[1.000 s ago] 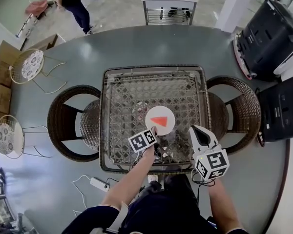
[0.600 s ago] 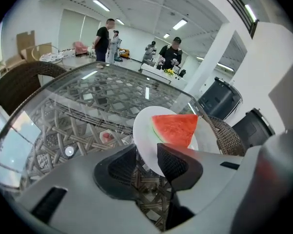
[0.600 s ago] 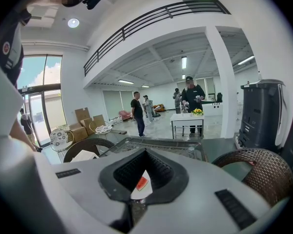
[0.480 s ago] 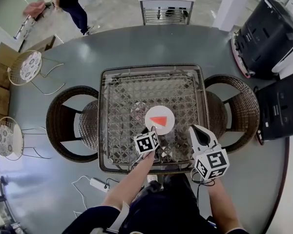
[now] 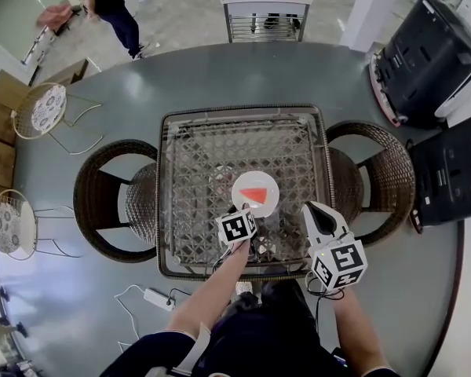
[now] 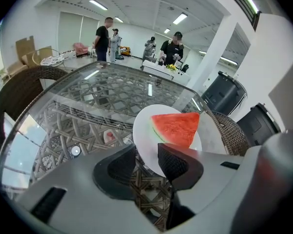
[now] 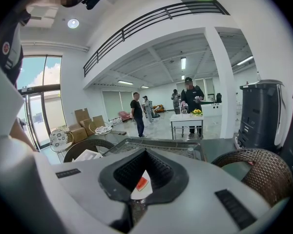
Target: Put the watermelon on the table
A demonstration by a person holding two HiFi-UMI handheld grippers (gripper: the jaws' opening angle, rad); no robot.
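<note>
**Left tool** point(image 6: 145, 150): the jaws stand wide apart and have just been opening. The near rim of the white plate point(image 6: 144, 130) lies in the gap between them, but neither pad presses on it. The tool has hold of nothing.

**Right tool** point(image 7: 145, 151): the jaws meet at their tips with nothing gripped. It hangs over the near right corner of the bench point(image 5: 220, 148), apart from the plate.

**Task item:** the watermelon point(image 6: 177, 126), a red wedge with a green rind, lies on the plate. The plate sits flat on the glass top of the bench, near the front edge and just ahead of the left tool.

**Progress:** the placing step appears complete, since plate and slice rest on the bench without support from either tool. What is left, as judged from this position, is to draw the left tool back clear of the rim without dragging the plate.
</note>
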